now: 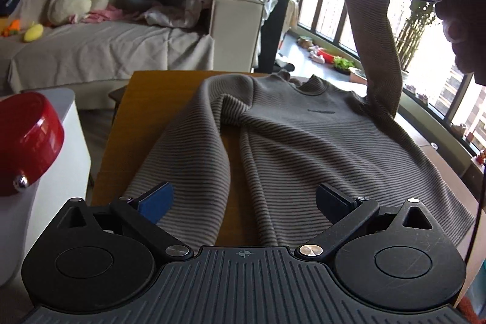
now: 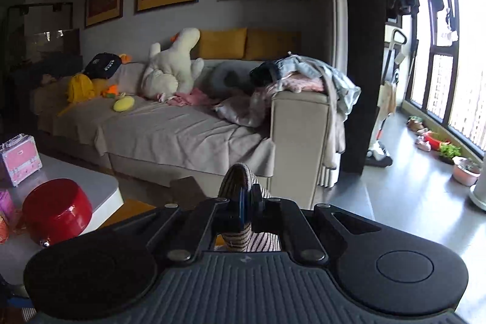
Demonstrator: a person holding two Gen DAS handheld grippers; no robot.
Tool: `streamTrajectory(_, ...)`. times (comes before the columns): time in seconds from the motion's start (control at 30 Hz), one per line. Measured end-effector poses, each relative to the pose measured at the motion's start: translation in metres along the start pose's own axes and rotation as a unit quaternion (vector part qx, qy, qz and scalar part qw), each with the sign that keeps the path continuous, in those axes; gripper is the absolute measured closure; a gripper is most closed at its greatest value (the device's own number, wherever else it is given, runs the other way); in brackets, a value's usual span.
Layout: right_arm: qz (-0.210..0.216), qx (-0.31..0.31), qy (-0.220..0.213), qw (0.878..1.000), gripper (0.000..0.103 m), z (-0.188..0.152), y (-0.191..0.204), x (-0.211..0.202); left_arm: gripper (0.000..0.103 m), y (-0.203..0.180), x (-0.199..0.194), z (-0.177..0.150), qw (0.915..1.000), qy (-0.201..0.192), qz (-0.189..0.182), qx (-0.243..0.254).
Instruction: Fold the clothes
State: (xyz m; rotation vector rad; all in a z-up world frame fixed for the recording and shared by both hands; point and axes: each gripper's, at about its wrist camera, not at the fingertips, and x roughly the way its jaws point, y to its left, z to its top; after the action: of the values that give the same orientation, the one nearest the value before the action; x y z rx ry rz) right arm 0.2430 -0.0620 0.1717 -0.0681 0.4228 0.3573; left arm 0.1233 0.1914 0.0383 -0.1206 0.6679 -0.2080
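Right claw [image 2: 247, 210] aloft (pinching sweater sleeve [image 1: 375, 44])

The left gripper [image 1: 244, 201] has a dark grey ribbed body with a small crosshair mark at its front edge. Two round black discs flank the body, each with a raised circular cap, the right one finely scratched. Black link arms pivot on silver screws and end in fingers [image 1: 158, 202] faced with blue pads. Triangular cut-outs sit in the outer brackets, topped by small silver screws. A thin black cable runs down the right edge. The right gripper [image 2: 247, 210] is built alike: ribbed grey body, black discs, black links, dull screw heads and a blue pad.
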Motion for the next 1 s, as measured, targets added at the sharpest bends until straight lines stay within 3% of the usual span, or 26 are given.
streamTrajectory(0.13, 0.028, 0.013, 0.020, 0.999, 0.100, -0.008, 0.022, 0.038, 0.001, 0.013, -0.012, -0.007, 0.9999, 0.005, 0.010, -0.013)
streamTrajectory(0.23, 0.050, 0.026, 0.012, 0.998, 0.098, -0.009, 0.027, 0.047, 0.001, 0.020, -0.015, -0.010, 0.9996, 0.012, 0.011, -0.022)
streamTrajectory(0.3, 0.056, 0.035, 0.002, 0.998, 0.092, -0.007, 0.025, 0.043, 0.001, 0.025, -0.016, -0.011, 0.9992, 0.019, 0.004, -0.035)
streamTrajectory(0.37, 0.048, 0.027, -0.006, 0.998, 0.070, -0.008, 0.023, 0.034, 0.001, 0.031, -0.018, -0.011, 0.9983, 0.025, -0.006, -0.053)
streamTrajectory(0.4, 0.040, 0.017, -0.011, 0.999, 0.066, -0.010, 0.022, 0.029, 0.001, 0.034, -0.018, -0.011, 0.9974, 0.029, -0.015, -0.065)
streamTrajectory(0.53, 0.024, -0.022, -0.004, 0.999, 0.061, -0.029, 0.024, 0.004, 0.022, 0.051, -0.022, -0.011, 0.9896, 0.051, -0.046, -0.126)
streamTrajectory(0.6, 0.023, -0.061, 0.003, 0.998, 0.057, -0.046, 0.032, -0.010, 0.023, 0.057, -0.027, -0.013, 0.9867, 0.055, -0.044, -0.146)
streamTrajectory(0.77, 0.070, -0.189, 0.023, 0.979, 0.048, -0.097, 0.083, -0.040, 0.027, 0.068, -0.036, -0.012, 0.9833, 0.051, -0.006, -0.174)
streamTrajectory(1.0, 0.200, -0.243, 0.059, 0.947, 0.050, -0.155, 0.185, -0.051, 0.027, 0.090, -0.060, 0.006, 0.9746, -0.017, 0.054, -0.217)
